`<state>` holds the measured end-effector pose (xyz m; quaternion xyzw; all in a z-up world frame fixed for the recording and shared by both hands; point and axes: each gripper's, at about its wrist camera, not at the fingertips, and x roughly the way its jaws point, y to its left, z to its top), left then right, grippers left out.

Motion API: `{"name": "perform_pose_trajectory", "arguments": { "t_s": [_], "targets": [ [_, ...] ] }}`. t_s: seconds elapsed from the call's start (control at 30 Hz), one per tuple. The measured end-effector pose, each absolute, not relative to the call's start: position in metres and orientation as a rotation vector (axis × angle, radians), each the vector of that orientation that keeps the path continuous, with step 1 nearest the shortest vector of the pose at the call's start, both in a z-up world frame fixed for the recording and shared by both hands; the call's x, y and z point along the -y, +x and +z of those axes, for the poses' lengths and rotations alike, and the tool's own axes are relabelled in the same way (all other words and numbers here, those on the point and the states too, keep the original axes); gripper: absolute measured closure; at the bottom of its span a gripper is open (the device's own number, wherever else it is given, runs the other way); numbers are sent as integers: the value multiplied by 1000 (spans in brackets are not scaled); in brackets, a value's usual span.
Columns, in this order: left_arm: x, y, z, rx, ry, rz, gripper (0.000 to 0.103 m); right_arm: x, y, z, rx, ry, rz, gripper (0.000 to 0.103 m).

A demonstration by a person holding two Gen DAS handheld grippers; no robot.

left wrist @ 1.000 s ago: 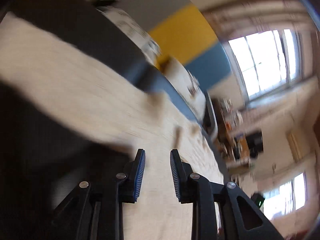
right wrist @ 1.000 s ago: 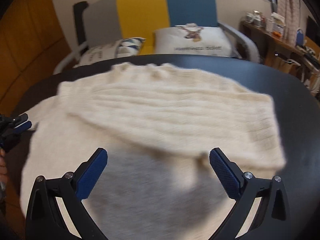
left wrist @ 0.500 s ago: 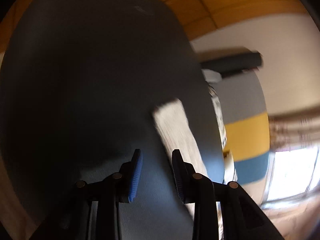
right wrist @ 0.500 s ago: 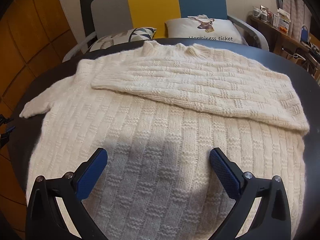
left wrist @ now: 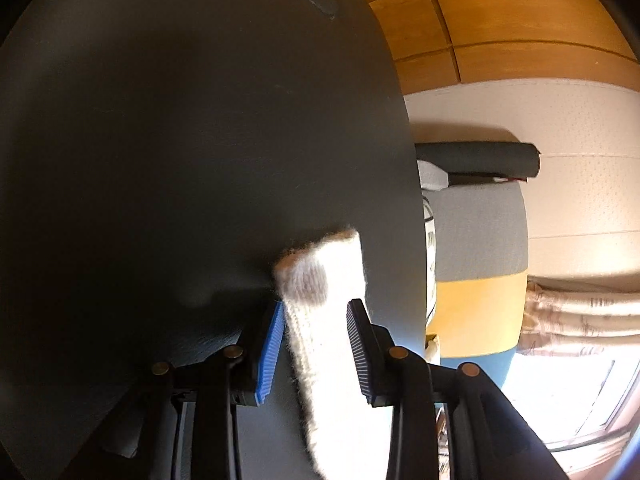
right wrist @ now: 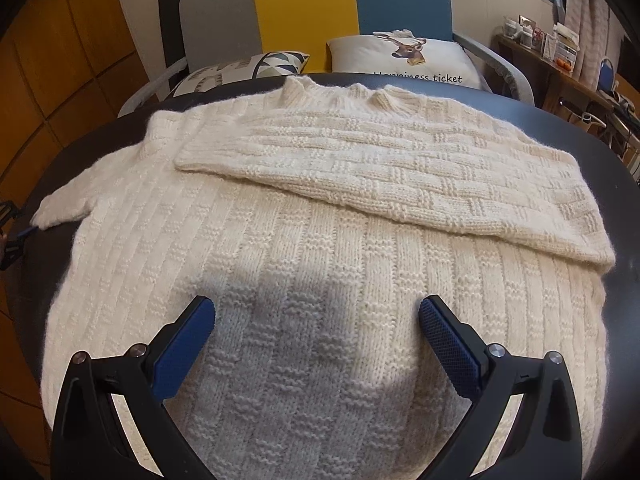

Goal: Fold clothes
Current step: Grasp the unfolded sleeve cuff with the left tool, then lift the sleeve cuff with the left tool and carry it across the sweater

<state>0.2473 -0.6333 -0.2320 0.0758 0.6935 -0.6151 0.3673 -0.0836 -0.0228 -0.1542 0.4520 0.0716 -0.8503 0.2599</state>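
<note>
A cream knitted sweater (right wrist: 320, 248) lies flat on the dark round table (right wrist: 600, 152), collar at the far side. Its right sleeve (right wrist: 380, 168) is folded across the chest. Its left sleeve (right wrist: 68, 204) sticks out to the left. In the left wrist view my left gripper (left wrist: 316, 312) is open, with the cuff of that sleeve (left wrist: 320, 280) lying between its blue pads, touching the left one. My right gripper (right wrist: 316, 320) is wide open and empty above the sweater's lower body. The left gripper also shows at the left edge of the right wrist view (right wrist: 12, 228).
A grey, yellow and blue sofa (right wrist: 304, 8) with two cushions (right wrist: 400, 56) stands behind the table. A wooden wall (left wrist: 500, 20) is on the left. A cluttered shelf (right wrist: 560, 52) is at the far right. The table edge (left wrist: 412, 200) is close to the cuff.
My left gripper swung from over the sweater out to the left sleeve's end, and the cuff now lies between its pads. My right gripper has stayed open and drawn back slightly over the sweater's body.
</note>
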Motion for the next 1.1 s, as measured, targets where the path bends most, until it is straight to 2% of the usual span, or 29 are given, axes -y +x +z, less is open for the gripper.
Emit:
{"name": "perform_pose_trajectory", "arguments": {
  "t_s": [0.07,0.1,0.13,0.2,0.43,0.73,1.1],
  "targets": [
    [637,239,-232,-1762,201,-1588,71,24,-82,-154,-217,1220,-2299,0],
    [639,235,-231,-1752,208,-1589,76,23,-82,-154,-215,1219,-2297,0],
    [640,232,-232,-1742,222,-1584,87,23,-83,-155,-213,1218,-2296,0],
    [644,227,-234,-1728,245,-1571,97,22,-83,-155,-209,1218,-2294,0],
    [648,217,-219,-1675,262,-1632,98,18,-85,-150,-163,1220,-2284,0],
    [639,179,-146,-1599,244,-1850,98,2,-84,-136,-20,1209,-2281,0],
    [569,63,-73,-1592,337,-2172,98,-28,-85,-132,74,1241,-2270,0]
  ]
}}
